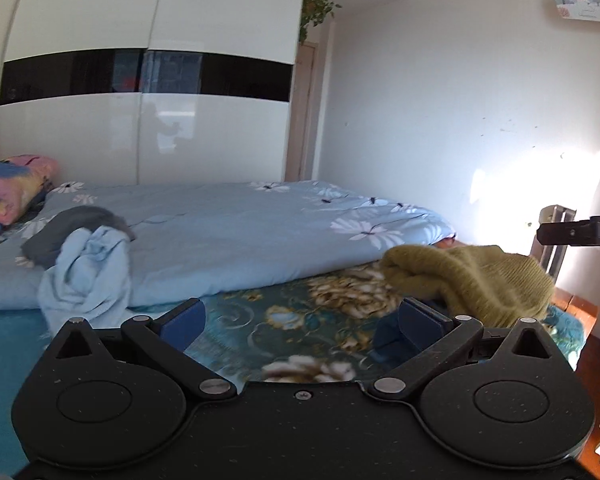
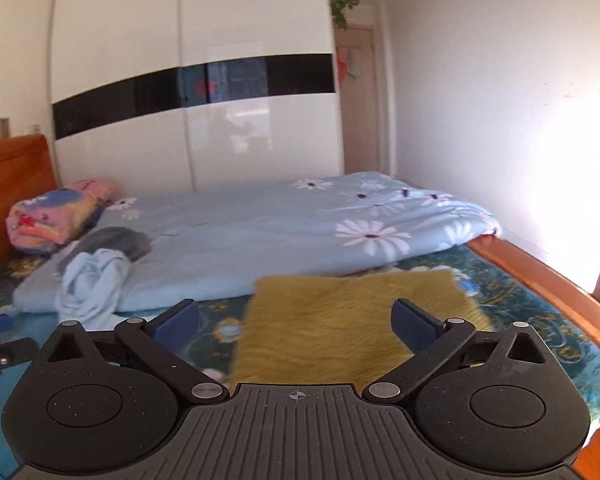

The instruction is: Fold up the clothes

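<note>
From my left tool (image 1: pixel 300 316), I see its two blue pads spread wide apart with nothing between them, only the teal flowered bed sheet (image 1: pixel 292 320) below. An olive-yellow knitted sweater (image 1: pixel 472 280) lies bunched on that sheet, ahead and to the right of this tool, near the bed's far right corner. Part of the other rig pokes in at the right edge.

From my right tool (image 2: pixel 296 318), the pads also stand wide apart and press on nothing. The same sweater (image 2: pixel 340 328) shows here as a flat, roughly rectangular shape lying on the sheet directly beneath and ahead of the open pads; whether they touch it I cannot tell.

Farther back, a pale blue quilt with white daisies (image 2: pixel 284 236) covers the bed. On its left end sit a crumpled light blue garment (image 2: pixel 94 284) and a grey garment (image 2: pixel 116 242), touching each other. A colourful folded blanket (image 2: pixel 52 218) rests by the orange headboard (image 2: pixel 16 176). A white wardrobe with a black band (image 2: pixel 196 92) stands behind.
</note>
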`<state>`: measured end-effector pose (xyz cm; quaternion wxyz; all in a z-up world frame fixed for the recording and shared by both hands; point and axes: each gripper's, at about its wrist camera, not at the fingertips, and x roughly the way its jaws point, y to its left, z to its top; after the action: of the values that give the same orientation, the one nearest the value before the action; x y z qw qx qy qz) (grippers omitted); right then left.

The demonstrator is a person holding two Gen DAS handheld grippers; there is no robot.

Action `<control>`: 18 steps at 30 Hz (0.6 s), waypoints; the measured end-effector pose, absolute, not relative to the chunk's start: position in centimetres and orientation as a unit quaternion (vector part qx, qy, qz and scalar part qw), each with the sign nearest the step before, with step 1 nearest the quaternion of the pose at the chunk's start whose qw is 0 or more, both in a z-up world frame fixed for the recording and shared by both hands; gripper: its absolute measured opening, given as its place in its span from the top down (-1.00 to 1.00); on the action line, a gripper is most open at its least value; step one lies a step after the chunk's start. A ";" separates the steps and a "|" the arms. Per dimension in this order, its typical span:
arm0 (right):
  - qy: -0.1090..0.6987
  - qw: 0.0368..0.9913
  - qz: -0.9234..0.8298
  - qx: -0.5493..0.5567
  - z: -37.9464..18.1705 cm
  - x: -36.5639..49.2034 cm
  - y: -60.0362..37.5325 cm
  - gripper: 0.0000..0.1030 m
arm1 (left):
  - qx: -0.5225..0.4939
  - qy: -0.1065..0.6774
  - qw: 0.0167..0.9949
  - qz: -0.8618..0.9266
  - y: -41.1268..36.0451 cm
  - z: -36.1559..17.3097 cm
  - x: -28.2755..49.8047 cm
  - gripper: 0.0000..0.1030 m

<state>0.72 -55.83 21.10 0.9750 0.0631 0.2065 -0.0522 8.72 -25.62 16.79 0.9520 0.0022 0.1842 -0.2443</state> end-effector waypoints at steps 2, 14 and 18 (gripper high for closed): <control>0.209 0.976 -0.022 0.060 19.6 0.8 -51.1 -0.99 | 0.012 0.194 0.957 -0.216 -21.6 15.9 7.8 -0.98; 0.253 0.959 0.067 0.110 10.5 2.8 -27.2 -1.00 | -0.010 0.253 0.966 -0.045 0.7 9.5 2.2 -0.98; 0.283 0.951 0.028 0.126 7.4 2.6 -23.3 -1.00 | -0.022 0.274 0.961 -0.023 3.8 7.4 0.8 -0.98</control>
<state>2.57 -23.31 7.43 0.9505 0.1261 0.2826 0.0275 0.78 3.76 7.42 0.9611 -0.0224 0.2743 -0.0225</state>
